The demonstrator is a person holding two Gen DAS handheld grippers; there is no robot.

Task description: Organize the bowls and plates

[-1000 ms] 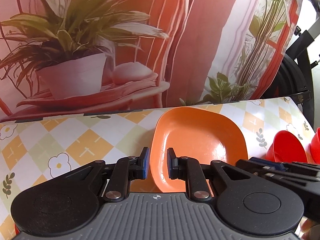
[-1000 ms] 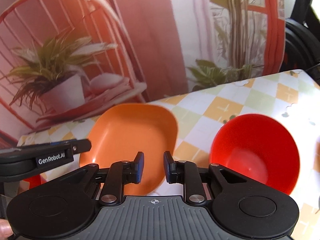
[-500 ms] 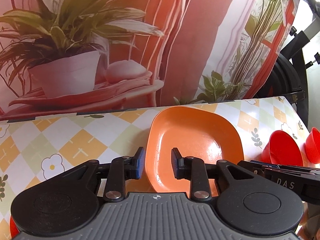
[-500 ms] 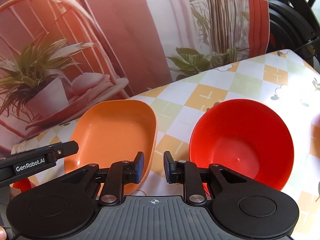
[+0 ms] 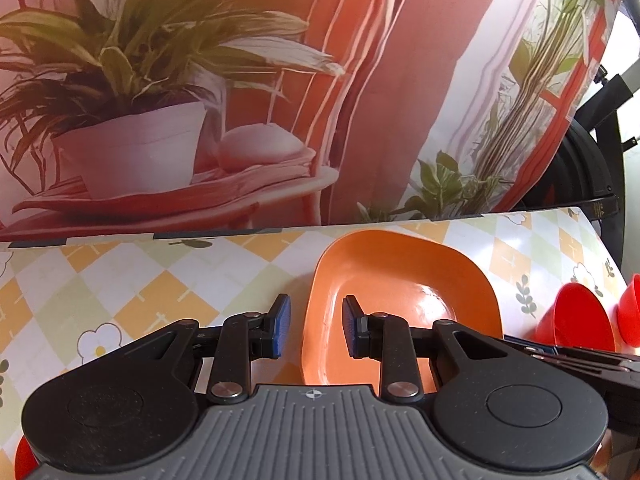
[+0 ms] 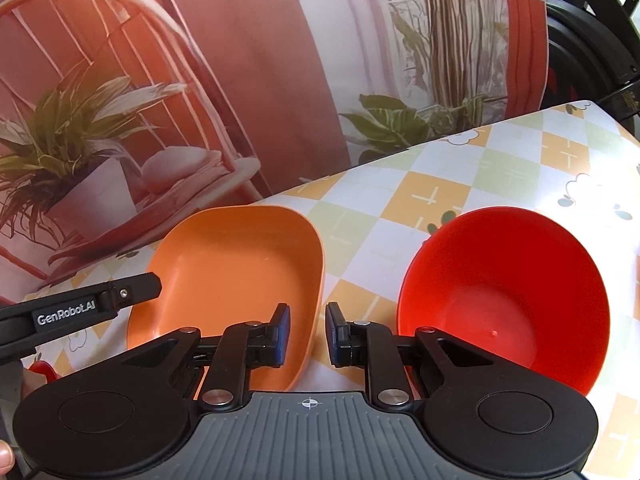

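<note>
Both grippers, left gripper point(image 5: 312, 326) and right gripper point(image 6: 307, 334), hang unclenched, straddling the orange plate's point(image 5: 400, 304) rim; next, pinch and lift.

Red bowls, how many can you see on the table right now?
2 clearly, side by side right of the orange plate: a near red bowl and a second red bowl cut by the frame edge. A red sliver behind the left claw may be another.

My two feeds are bright with daylight. Glare gleams on the orange plate point(image 5: 404, 300) and washes out the tablecloth point(image 6: 600, 216) at the right edge. Fisheye distortion bends the borders and darkens the corners. The printed backdrop point(image 5: 280, 80) looks soft.
</note>
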